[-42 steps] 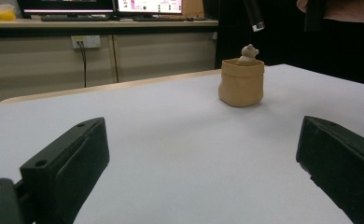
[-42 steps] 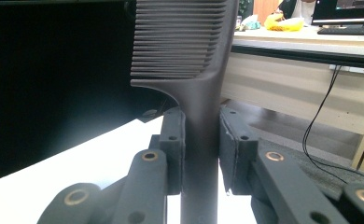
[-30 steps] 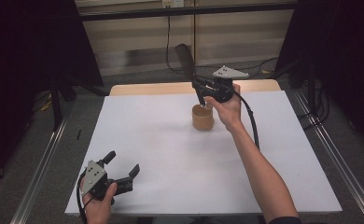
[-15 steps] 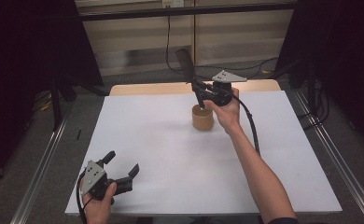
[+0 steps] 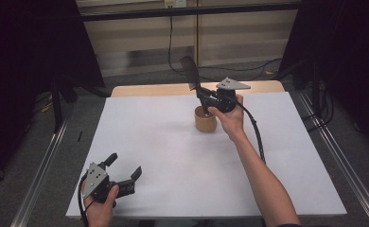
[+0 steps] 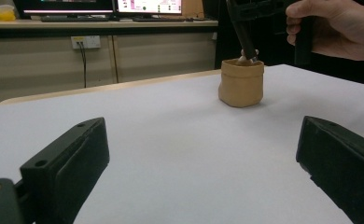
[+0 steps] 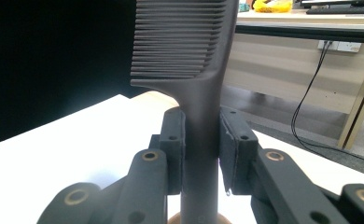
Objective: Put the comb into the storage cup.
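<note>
A dark comb (image 5: 189, 69) stands nearly upright with its teeth end up, and my right gripper (image 5: 202, 97) is shut on its handle. The handle's lower end reaches down into a small brown cup (image 5: 205, 121) at the far middle of the white table top (image 5: 163, 142). In the right gripper view both pads clamp the comb (image 7: 189, 51) just below the teeth, in my right gripper (image 7: 202, 154). My left gripper (image 5: 124, 165) rests at the near left, open and holding nothing. From the left gripper view (image 6: 203, 158) the cup (image 6: 241, 83) sits ahead with the comb handle (image 6: 243, 35) entering it.
Metal rails (image 5: 40, 175) run along both sides of the table and dark curtains hang behind them. A cable (image 5: 169, 42) drops down the back wall. A wooden edge (image 5: 149, 90) shows behind the white sheet. Something pale (image 6: 248, 58) peeks over the cup's rim.
My right hand has sunk a little towards the cup with the comb, and the comb has swung up to stand nearly upright. The left gripper has stayed where it was.
</note>
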A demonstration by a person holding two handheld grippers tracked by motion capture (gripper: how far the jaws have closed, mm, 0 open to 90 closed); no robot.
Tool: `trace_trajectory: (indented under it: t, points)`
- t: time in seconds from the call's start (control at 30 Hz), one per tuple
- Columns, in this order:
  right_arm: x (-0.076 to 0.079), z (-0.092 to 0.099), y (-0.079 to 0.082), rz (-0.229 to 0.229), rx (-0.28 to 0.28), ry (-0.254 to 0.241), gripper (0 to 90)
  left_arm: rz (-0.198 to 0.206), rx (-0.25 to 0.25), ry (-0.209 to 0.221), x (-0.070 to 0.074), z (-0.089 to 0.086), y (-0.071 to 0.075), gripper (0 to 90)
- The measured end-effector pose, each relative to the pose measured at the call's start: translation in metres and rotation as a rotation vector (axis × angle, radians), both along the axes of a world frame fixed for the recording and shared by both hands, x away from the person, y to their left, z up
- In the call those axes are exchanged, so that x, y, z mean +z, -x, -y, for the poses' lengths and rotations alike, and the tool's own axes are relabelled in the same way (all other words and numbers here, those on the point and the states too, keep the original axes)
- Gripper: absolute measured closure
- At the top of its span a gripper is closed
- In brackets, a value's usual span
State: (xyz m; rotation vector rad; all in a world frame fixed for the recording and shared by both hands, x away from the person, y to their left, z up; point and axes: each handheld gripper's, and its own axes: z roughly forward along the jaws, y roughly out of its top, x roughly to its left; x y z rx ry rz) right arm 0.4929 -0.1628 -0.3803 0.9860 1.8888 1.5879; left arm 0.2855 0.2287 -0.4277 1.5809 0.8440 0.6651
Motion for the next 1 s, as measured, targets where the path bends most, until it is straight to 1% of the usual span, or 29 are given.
trace_trajectory:
  t: [0.1,0.23,0.27,0.4,0.53,0.67,0.8,0.83,0.9,1.0]
  points:
    - [-0.003,0.0,0.001,-0.001,-0.002,-0.001,73.0,-0.003,-0.003,-0.001,-0.001,0.001,0.0,2.7]
    - [-0.005,0.0,0.001,-0.006,0.001,0.008,73.0,-0.001,-0.005,-0.003,0.0,0.001,0.0,2.7]
    - [-0.006,0.0,0.001,-0.003,0.007,0.019,73.0,0.0,-0.005,-0.003,0.0,0.001,0.0,2.7]
    - [-0.007,0.0,0.002,0.0,0.0,0.023,73.0,-0.001,-0.005,-0.002,0.0,0.001,0.0,2.7]
    - [-0.009,0.001,0.002,0.0,-0.001,0.015,73.0,-0.002,-0.005,-0.002,0.0,0.001,0.0,2.7]
    - [-0.013,0.0,0.002,-0.004,0.002,0.019,73.0,-0.002,-0.006,-0.006,0.0,0.001,0.001,2.7]
    - [-0.014,0.001,0.003,-0.001,-0.003,0.008,73.0,-0.003,-0.006,-0.01,0.0,0.001,0.0,2.7]
    - [-0.014,0.001,0.003,0.0,-0.004,0.011,73.0,-0.004,-0.01,-0.012,0.0,0.001,0.0,2.7]
    - [-0.015,0.001,0.004,0.001,-0.006,0.035,73.0,-0.004,-0.012,-0.006,0.0,0.002,0.0,2.7]
    - [-0.017,0.001,0.003,-0.002,-0.007,0.034,73.0,-0.002,-0.009,-0.005,0.0,0.002,0.0,2.7]
